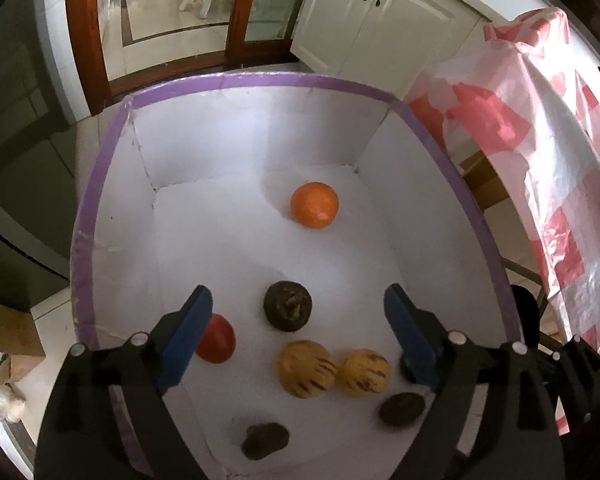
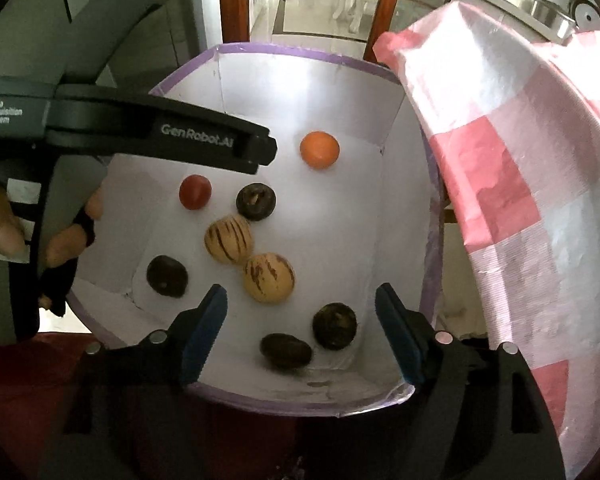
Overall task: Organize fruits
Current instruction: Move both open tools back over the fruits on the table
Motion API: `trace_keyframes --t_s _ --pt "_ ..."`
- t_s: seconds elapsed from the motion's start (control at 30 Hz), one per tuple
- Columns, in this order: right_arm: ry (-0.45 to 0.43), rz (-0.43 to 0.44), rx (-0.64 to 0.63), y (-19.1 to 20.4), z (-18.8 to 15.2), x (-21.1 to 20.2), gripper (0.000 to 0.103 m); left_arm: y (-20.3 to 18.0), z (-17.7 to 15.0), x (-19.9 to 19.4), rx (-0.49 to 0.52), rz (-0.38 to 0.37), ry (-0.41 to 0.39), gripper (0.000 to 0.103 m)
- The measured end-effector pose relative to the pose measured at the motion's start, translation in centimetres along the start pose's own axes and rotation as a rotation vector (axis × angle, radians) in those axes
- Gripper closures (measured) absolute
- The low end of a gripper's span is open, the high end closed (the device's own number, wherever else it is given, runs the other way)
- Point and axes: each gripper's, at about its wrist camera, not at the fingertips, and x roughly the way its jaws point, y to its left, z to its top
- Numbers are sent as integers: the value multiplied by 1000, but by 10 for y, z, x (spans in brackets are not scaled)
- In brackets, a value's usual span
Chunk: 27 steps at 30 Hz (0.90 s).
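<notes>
Already in the box (image 2: 308, 92), white inside with a purple rim: eight fruits, all lying loose on its floor. Orange (image 2: 319, 149) alone toward the far wall, well apart from the rest. Tomato (image 2: 195, 191) near the left wall, a dark round fruit (image 2: 256, 201) just beside it. Two yellow striped fruits (image 2: 229, 239) near the middle, close together, perhaps touching. Three more dark fruits lower down: one (image 2: 167, 276) by the left corner, two (image 2: 334, 325) side by side near the front wall. Hard to tell what the dark ones are, the near ones being blurred in the left view.

Left tool (image 1: 298, 336) wide open above the box, nothing between its blue pads, angled down over the tomato (image 1: 216, 338) and the striped pair (image 1: 306, 369). Right tool (image 2: 301, 334) likewise open and empty, hanging over the two near dark fruits. Hand (image 2: 4, 224) gripping the left tool's handle at the left edge.

Judged from this: dropping-in stage looks done or close to it, both tools free. No fruit visible outside the box, though the pink-and-white checked cloth (image 2: 520, 184) on the right hides whatever lies behind it. Left to do, if anything: grouping like with like, since kinds lie mixed.
</notes>
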Motion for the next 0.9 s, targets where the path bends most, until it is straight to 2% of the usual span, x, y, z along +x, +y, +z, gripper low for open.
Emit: trace_keyframes --t_s 0.07,0.37,0.47,0.7,0.8,0.9 --pt "-14 -4 -4 1 0 -5 28 1 1 -2 -8 -3 -17 8" --pt "-114 -7 12 -8 3 -42 25 -1 9 -14 -20 -62 -60 4" --pt "-193 14 45 -16 5 -64 22 -7 21 -30 -11 -106 -108 4" --pt "-435 61 179 -52 2 -144 16 -40 54 -84 52 -170 -302 2" --pt "-520 38 234 -69 -5 -171 16 -65 66 -101 80 -227 -347 2" --pt "-603 -21 322 -93 -16 -196 16 -101 76 -111 143 -287 -346 2"
